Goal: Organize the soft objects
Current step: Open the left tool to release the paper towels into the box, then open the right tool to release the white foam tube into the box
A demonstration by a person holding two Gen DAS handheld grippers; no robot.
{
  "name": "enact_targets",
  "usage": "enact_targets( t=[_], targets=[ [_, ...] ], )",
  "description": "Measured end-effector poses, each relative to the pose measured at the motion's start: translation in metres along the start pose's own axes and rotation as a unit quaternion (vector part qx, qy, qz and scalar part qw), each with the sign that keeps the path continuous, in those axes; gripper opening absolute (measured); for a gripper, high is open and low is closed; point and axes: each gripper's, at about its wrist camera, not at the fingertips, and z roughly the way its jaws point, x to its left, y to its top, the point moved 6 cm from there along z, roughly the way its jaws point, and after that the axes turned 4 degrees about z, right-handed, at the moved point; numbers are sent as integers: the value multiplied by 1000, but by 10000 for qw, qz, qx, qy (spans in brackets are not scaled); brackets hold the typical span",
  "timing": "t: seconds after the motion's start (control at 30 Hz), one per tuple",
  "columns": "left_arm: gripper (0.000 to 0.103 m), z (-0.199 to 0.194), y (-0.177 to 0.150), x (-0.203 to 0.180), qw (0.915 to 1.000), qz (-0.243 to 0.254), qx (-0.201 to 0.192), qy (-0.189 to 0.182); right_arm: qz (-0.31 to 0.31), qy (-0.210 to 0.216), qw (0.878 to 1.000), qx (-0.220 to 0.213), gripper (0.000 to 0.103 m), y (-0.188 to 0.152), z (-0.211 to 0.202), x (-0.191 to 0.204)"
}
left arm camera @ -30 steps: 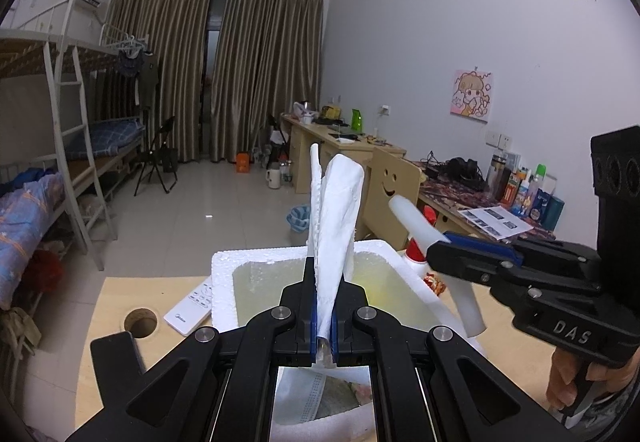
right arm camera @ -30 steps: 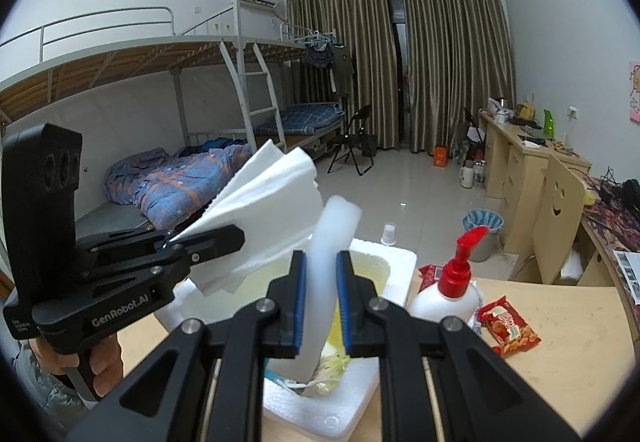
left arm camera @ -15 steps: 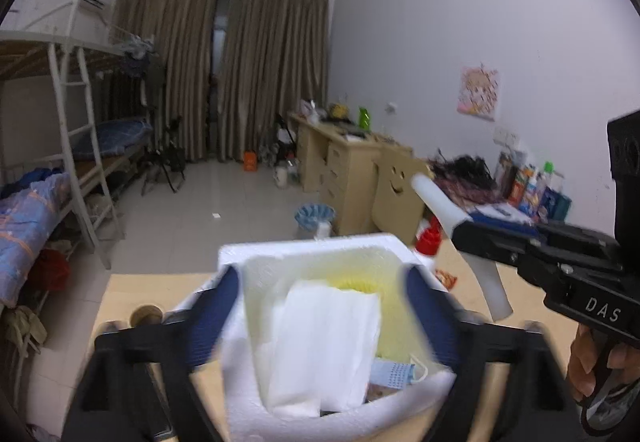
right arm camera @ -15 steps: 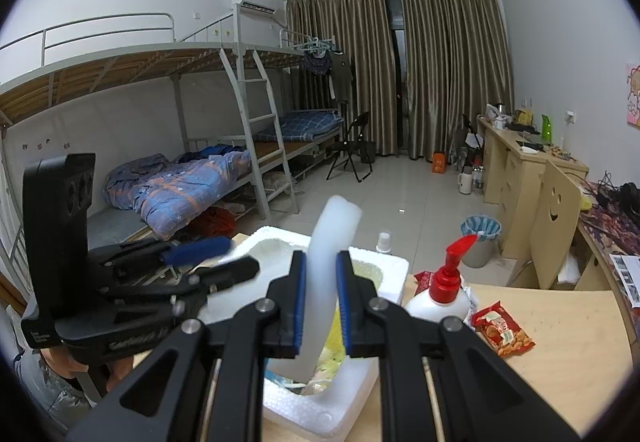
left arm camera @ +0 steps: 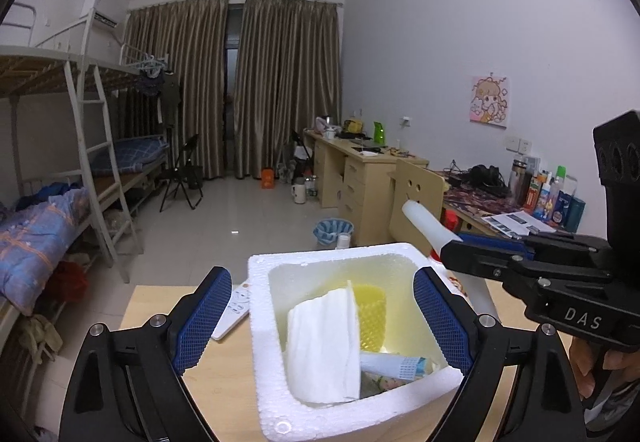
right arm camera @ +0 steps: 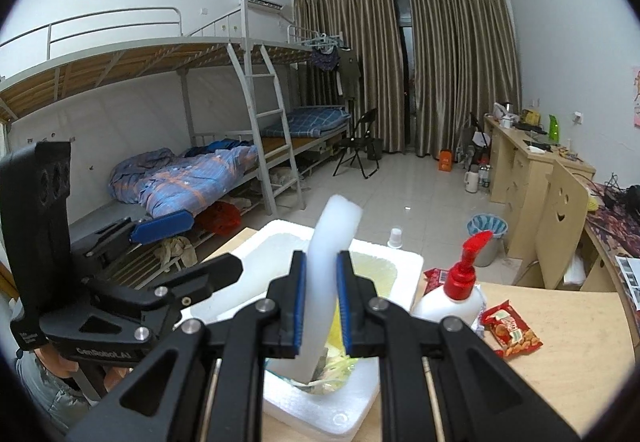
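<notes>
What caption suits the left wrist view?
Open left gripper above foam box holding folded tissue.

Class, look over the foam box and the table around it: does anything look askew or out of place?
Yes. The folded tissue leans tilted against the foam box's wall rather than lying flat. A snack packet lies loose on the table outside it.
</notes>
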Motion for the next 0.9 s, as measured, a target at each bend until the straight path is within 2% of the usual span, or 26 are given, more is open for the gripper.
enact_targets(
  t=[0.2,0.53,0.63,0.8,0.9],
  targets=[
    [93,2,-3,6,9999,-104,58,-13,124,107,9998,151,18,-2,15,-7],
    [93,3,-3,4,9999,-112,89,-39,79,209,9995,228,18,-5,18,-6],
    [93,2,-3,3,9999,-121,80,-28,51,224,9995,212,26,-6,20,-4],
    [93,1,-2,4,9999,-159,55,-26,41,179,9996,227,28,-5,21,-6],
    [93,1,-2,4,9999,-148,57,-26,60,192,9996,180,39,-4,20,-6]
  ],
)
